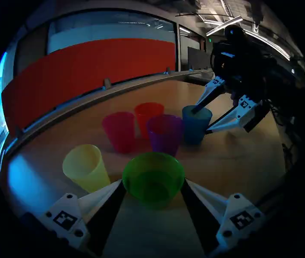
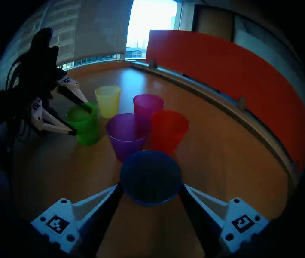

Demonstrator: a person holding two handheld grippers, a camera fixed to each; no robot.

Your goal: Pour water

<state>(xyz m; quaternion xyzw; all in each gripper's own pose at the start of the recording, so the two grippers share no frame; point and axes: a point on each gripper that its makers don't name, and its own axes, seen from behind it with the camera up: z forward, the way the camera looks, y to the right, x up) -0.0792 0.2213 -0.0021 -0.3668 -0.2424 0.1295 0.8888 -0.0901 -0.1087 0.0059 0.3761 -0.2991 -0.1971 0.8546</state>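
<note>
A green cup (image 1: 153, 178) stands on the wooden table (image 1: 238, 159) between the fingers of my left gripper (image 1: 152, 185), which press its two sides. A blue cup (image 2: 151, 176) sits the same way in my right gripper (image 2: 151, 187), a finger tight against each side. In the left gripper view the right gripper (image 1: 200, 120) clasps the blue cup (image 1: 195, 124) at the far right. In the right gripper view the left gripper (image 2: 78, 120) holds the green cup (image 2: 83, 122) at the left. I cannot tell whether either cup holds water.
Between the two held cups cluster a yellow cup (image 1: 86, 167), a pink cup (image 1: 119, 131), a red cup (image 1: 148, 114) and a purple cup (image 1: 165, 133). A red wall panel (image 1: 88, 69) runs along the table's far edge. Bare tabletop (image 2: 221, 142) lies to the right.
</note>
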